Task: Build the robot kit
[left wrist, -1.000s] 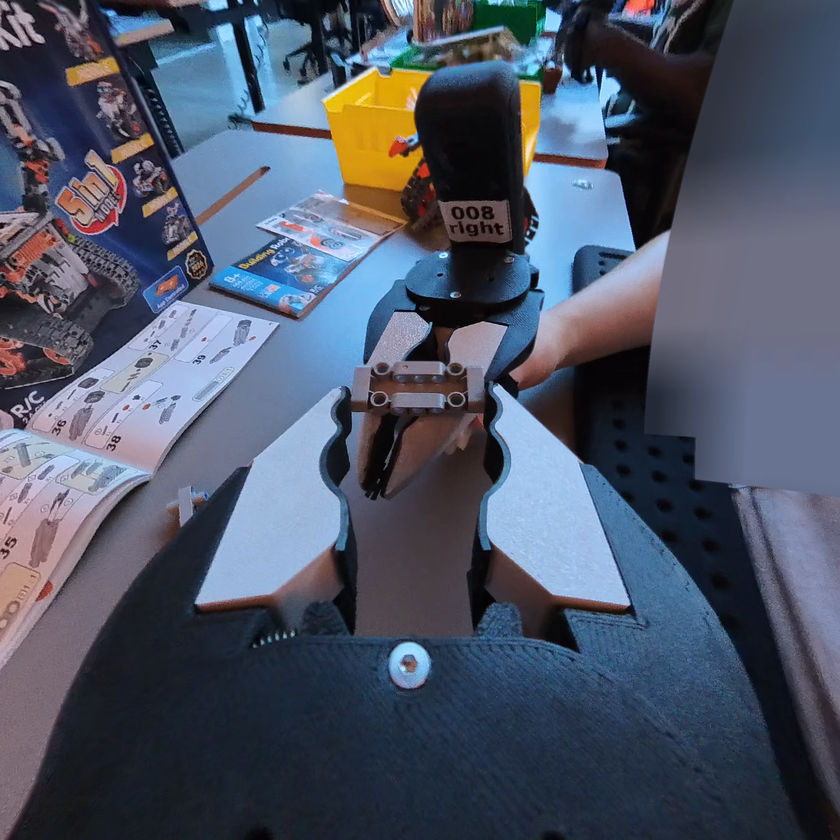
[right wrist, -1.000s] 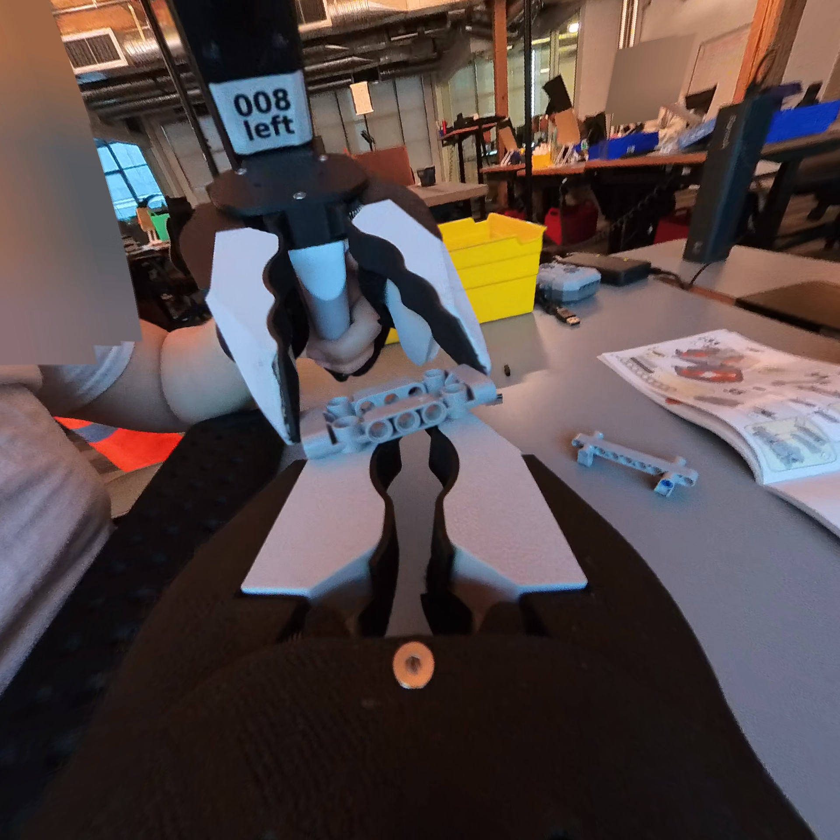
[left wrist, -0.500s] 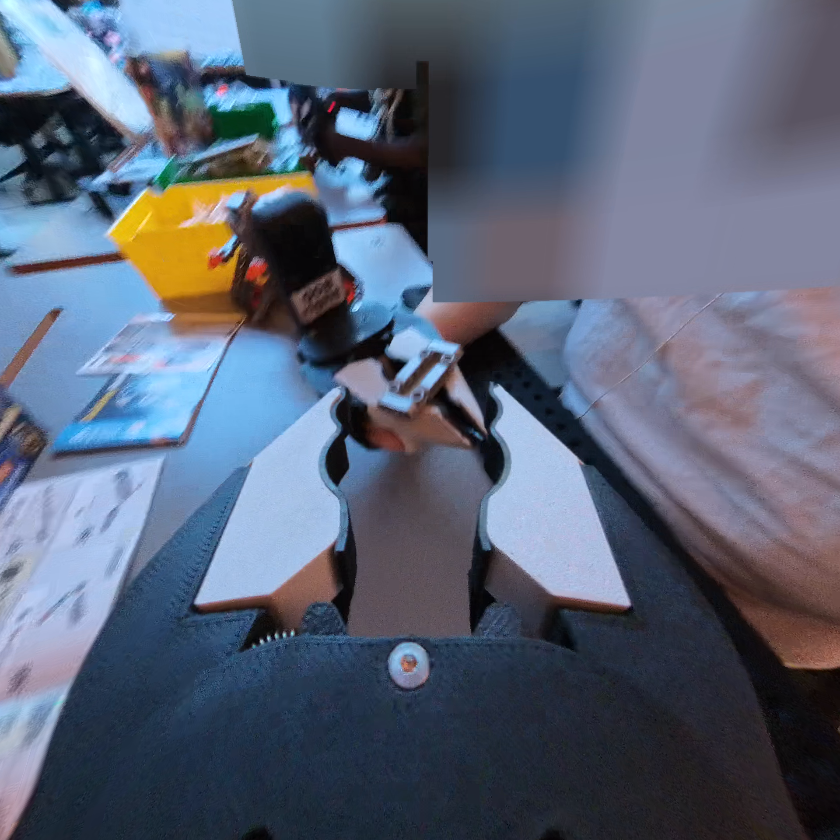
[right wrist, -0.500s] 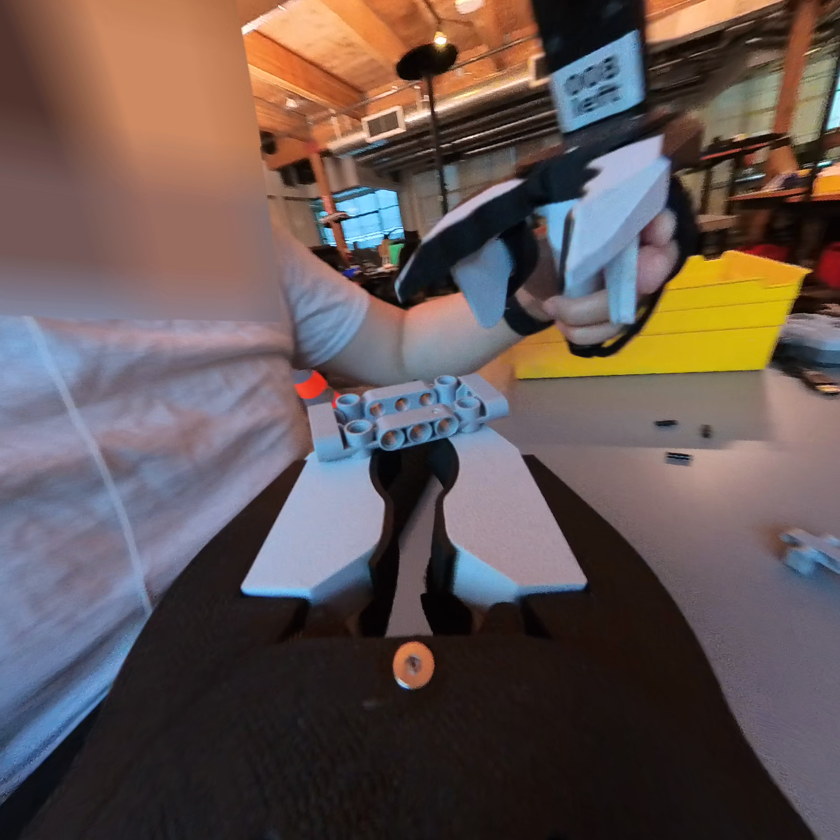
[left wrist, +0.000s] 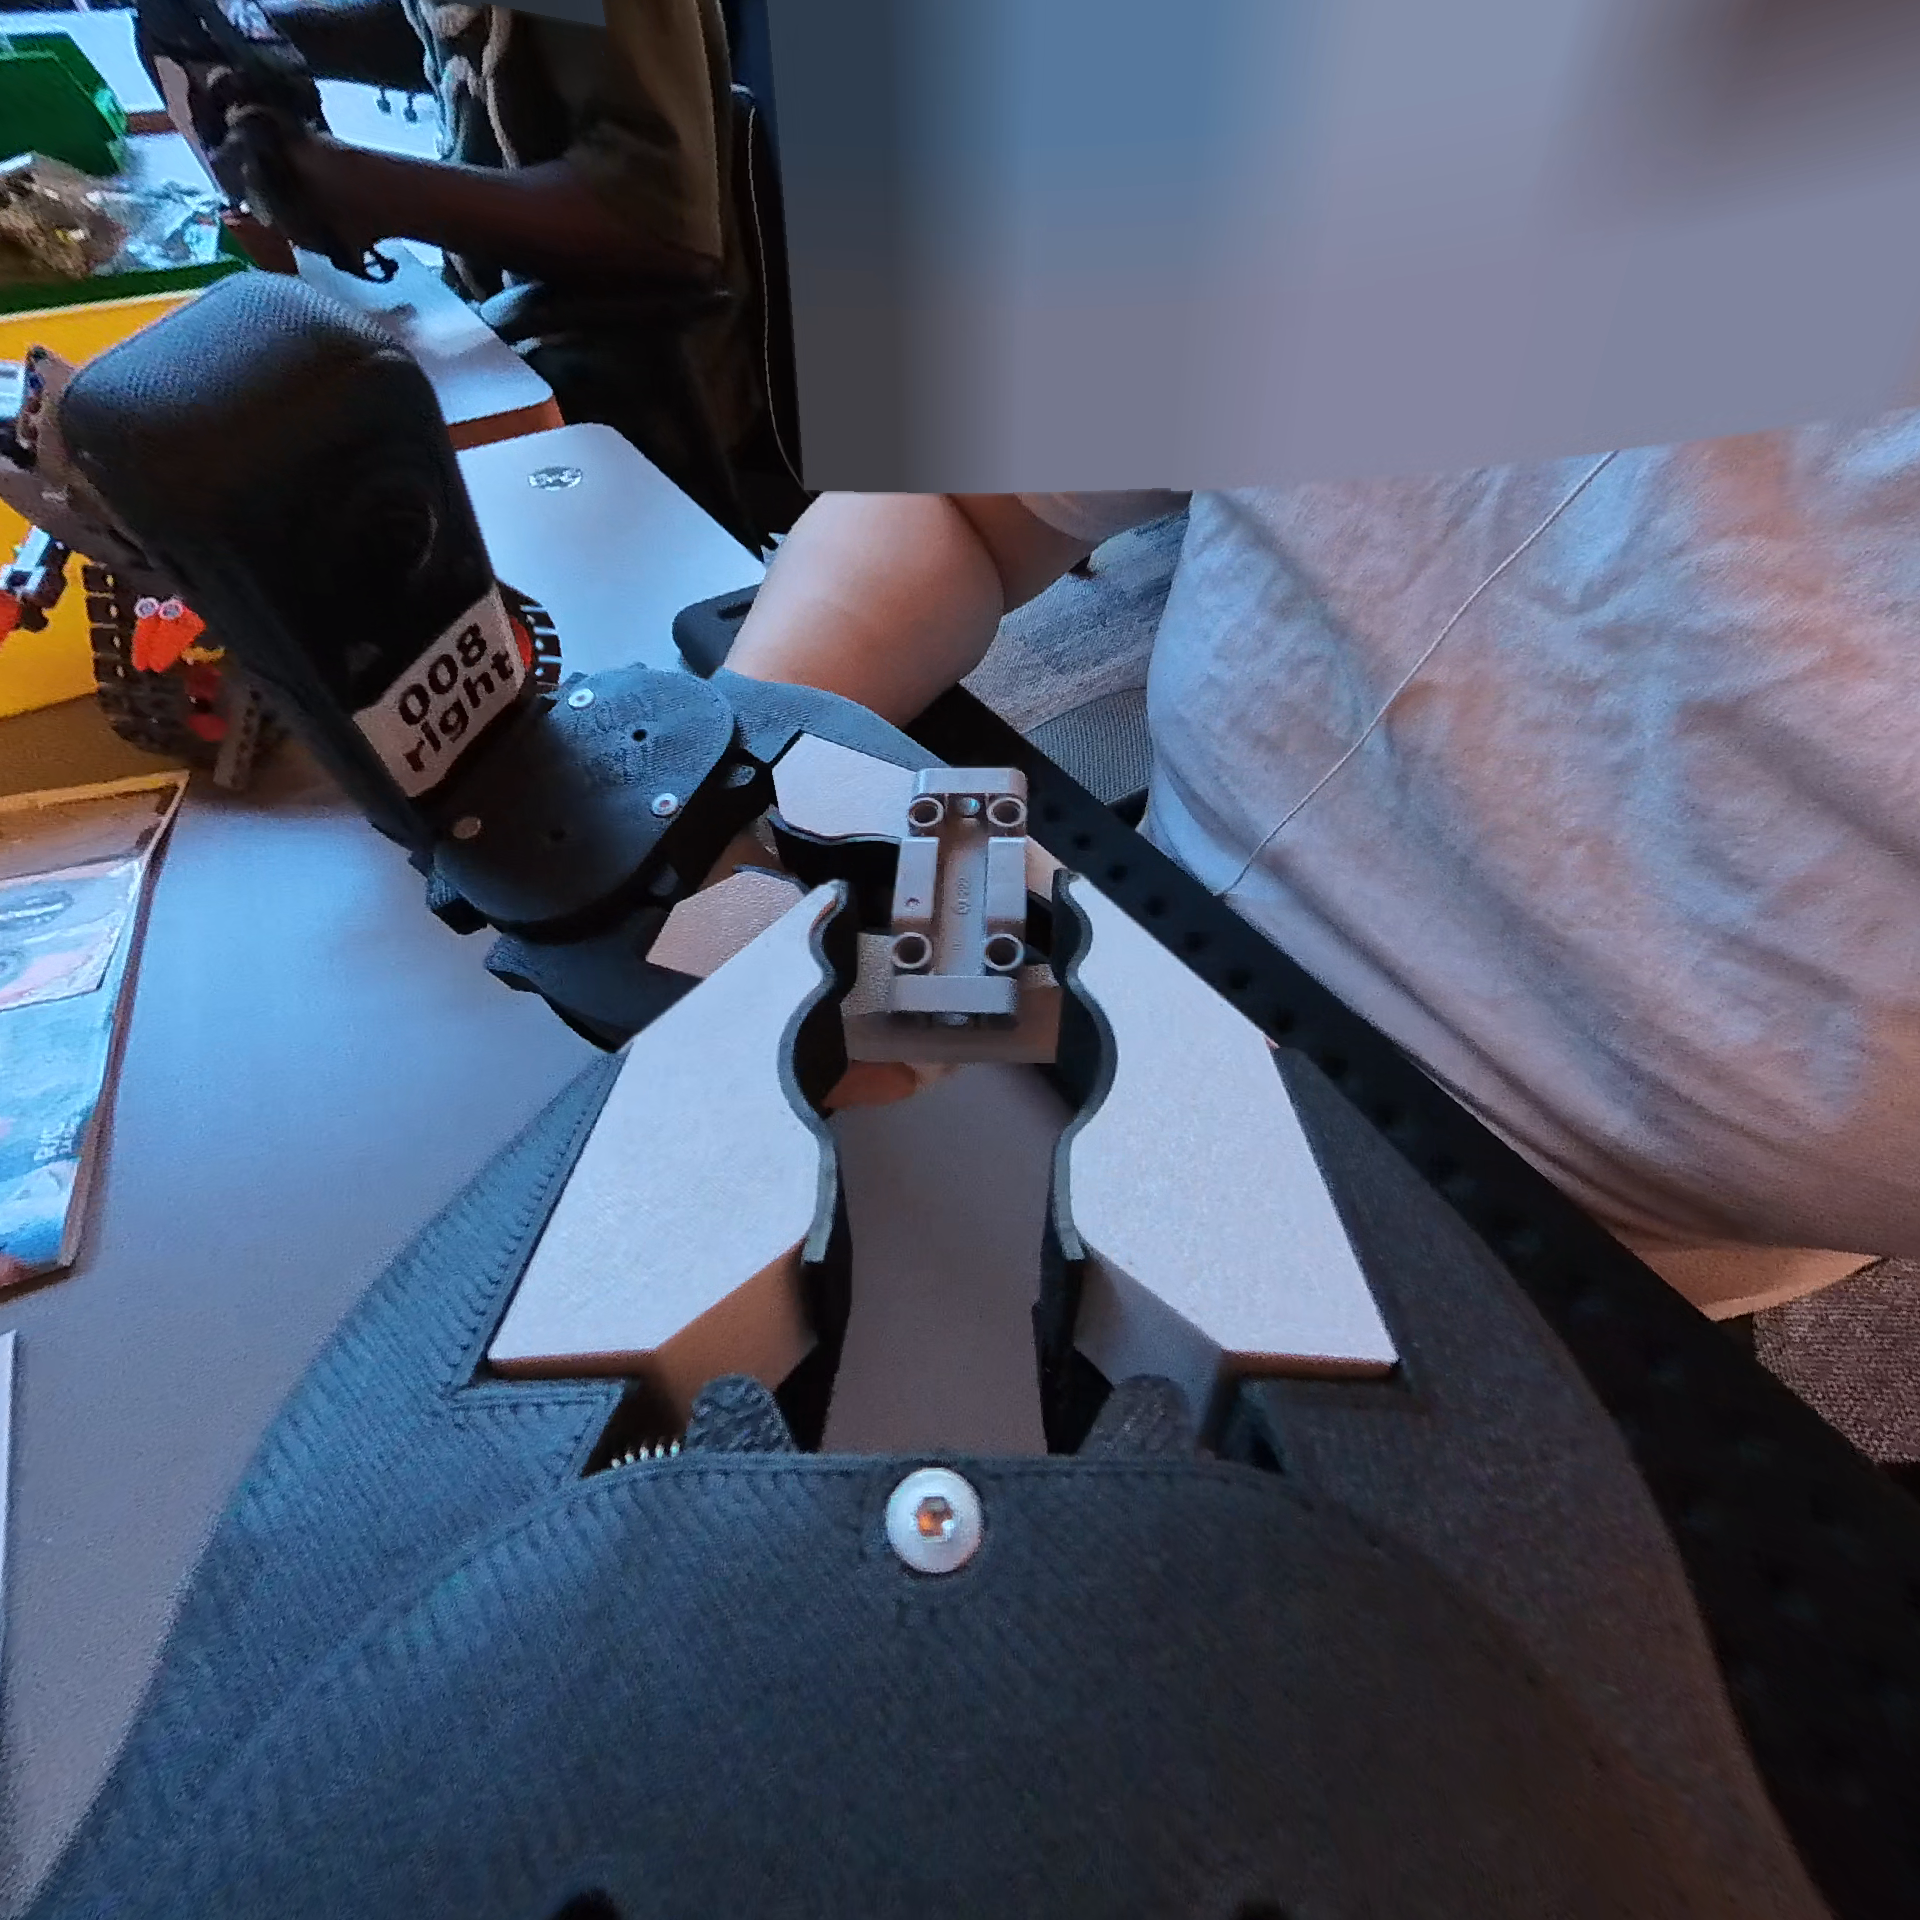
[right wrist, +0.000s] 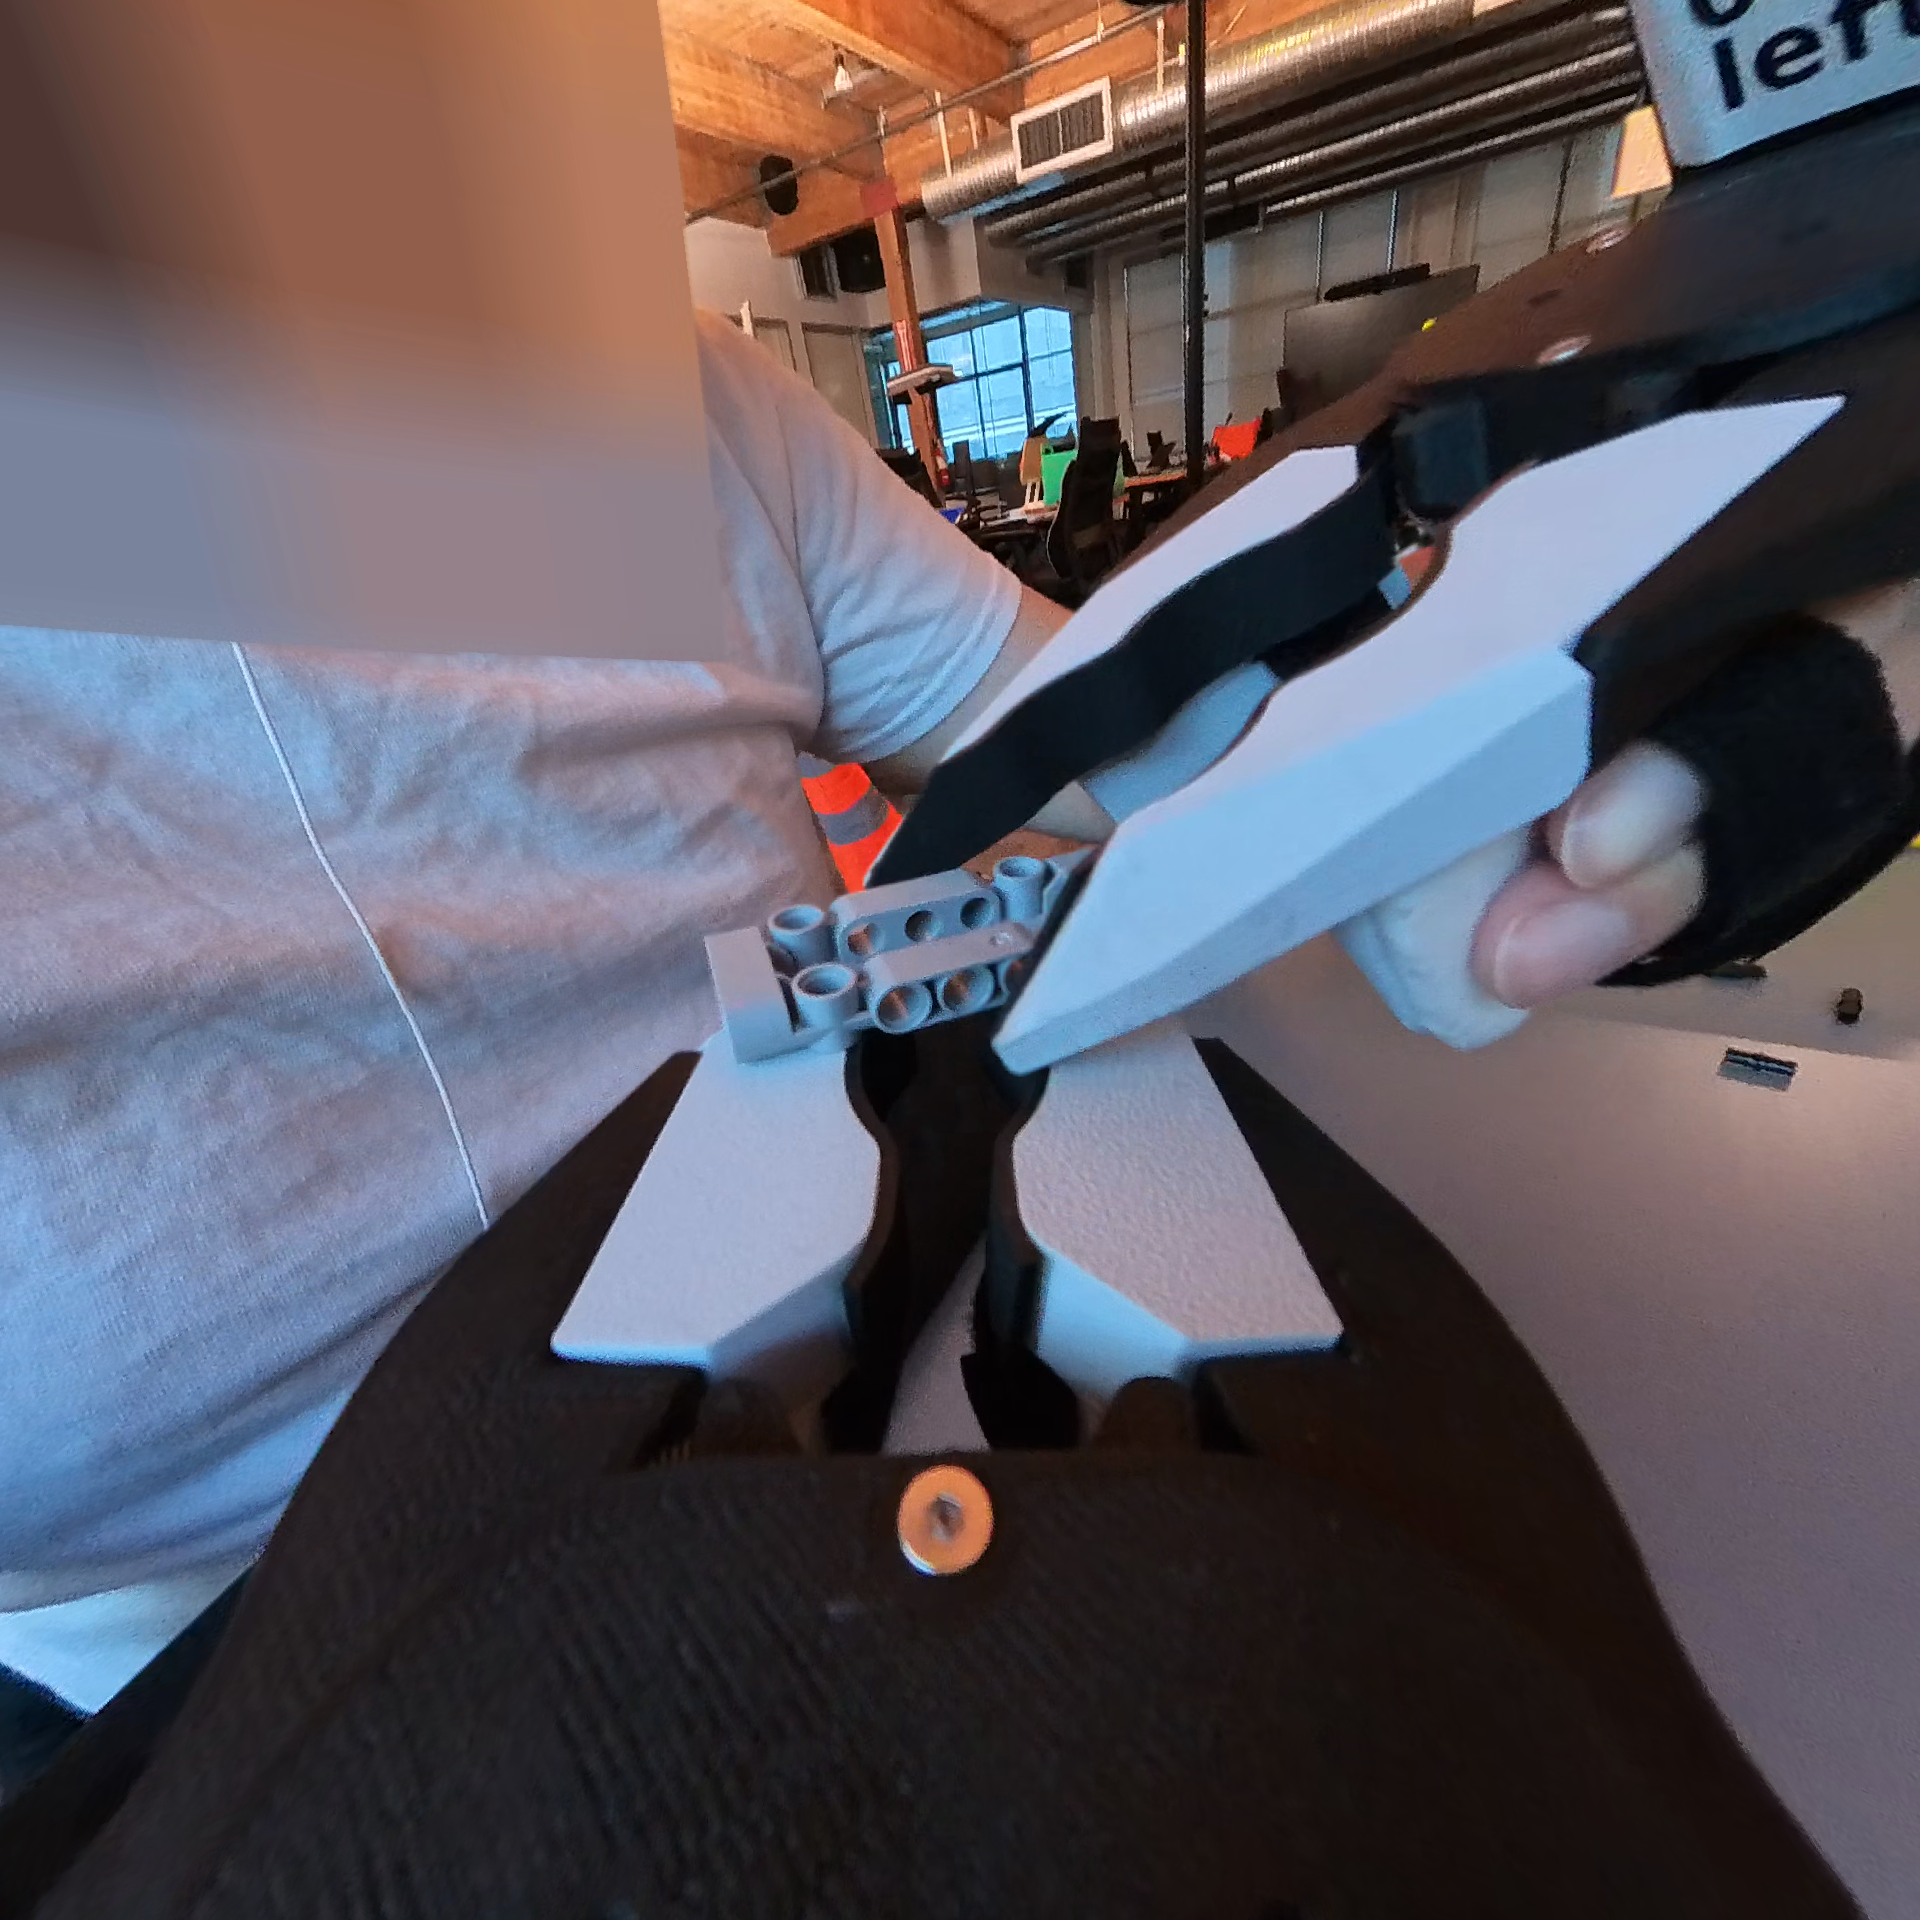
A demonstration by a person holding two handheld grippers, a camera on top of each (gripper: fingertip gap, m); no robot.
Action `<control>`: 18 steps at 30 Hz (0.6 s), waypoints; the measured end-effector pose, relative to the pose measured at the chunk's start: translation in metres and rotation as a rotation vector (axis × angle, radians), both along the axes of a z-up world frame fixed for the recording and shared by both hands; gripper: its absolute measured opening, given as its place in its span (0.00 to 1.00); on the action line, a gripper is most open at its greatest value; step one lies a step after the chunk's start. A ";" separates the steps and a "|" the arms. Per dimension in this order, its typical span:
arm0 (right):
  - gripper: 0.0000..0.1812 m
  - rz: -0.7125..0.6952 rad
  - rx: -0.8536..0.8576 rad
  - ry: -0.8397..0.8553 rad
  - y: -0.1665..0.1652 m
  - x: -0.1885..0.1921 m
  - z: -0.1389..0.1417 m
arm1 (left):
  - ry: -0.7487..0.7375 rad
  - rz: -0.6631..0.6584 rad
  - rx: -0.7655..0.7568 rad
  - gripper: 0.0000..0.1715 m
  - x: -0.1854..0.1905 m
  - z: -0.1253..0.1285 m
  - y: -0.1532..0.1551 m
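A small grey holed building piece (right wrist: 894,977) is clamped at the tips of my right gripper (right wrist: 940,1049), which is shut on it and holds it in the air close to the person's torso. In the left wrist view the piece (left wrist: 956,904) points end-on towards the camera. My left gripper (left wrist: 951,914) is open, with its two fingertips on either side of the piece and a small gap at each side. In the right wrist view, the left gripper's fingers (right wrist: 1299,810) reach in from the upper right over the piece's right end.
The person's grey shirt (left wrist: 1558,831) fills the right side. On the grey table (left wrist: 312,1039) are a yellow bin (left wrist: 42,499), a tracked toy model (left wrist: 156,665) and booklets (left wrist: 62,935). Small dark parts (right wrist: 1756,1065) lie on the table. Another person sits behind. The left gripper's tips are roughly 5 cm from the right gripper's.
Both grippers have swung towards the person's torso. The left gripper drew away from the piece and has come back over its end. The piece has turned end-on to the left wrist view.
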State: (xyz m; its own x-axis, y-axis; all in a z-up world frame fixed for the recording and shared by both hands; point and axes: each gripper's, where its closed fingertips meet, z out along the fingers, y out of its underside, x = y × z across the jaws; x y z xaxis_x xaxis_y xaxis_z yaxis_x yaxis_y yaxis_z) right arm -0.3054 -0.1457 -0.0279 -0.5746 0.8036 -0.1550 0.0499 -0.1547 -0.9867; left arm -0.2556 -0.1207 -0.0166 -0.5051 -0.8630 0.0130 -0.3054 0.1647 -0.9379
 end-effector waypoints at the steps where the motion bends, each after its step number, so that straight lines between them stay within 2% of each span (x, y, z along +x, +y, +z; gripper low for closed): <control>1: 0.02 0.002 0.003 -0.008 0.000 0.000 -0.002 | 0.006 0.005 0.000 0.21 0.001 -0.002 0.001; 6: 0.03 0.014 0.012 -0.038 -0.001 -0.001 -0.010 | 0.022 0.003 -0.004 0.20 0.002 -0.009 -0.001; 8: 0.03 0.017 -0.006 -0.032 0.000 -0.001 -0.008 | 0.003 0.010 0.001 0.23 0.004 -0.008 -0.001; 18: 0.03 0.017 -0.026 -0.020 0.004 -0.001 -0.006 | -0.055 0.006 -0.020 0.20 0.008 -0.007 -0.002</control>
State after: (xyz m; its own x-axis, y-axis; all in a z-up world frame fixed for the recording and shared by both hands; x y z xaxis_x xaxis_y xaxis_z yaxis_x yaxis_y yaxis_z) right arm -0.3062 -0.1421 -0.0337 -0.5848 0.7892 -0.1877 0.0725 -0.1796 -0.9811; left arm -0.2471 -0.1229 -0.0235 -0.5001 -0.8660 0.0026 -0.2543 0.1439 -0.9564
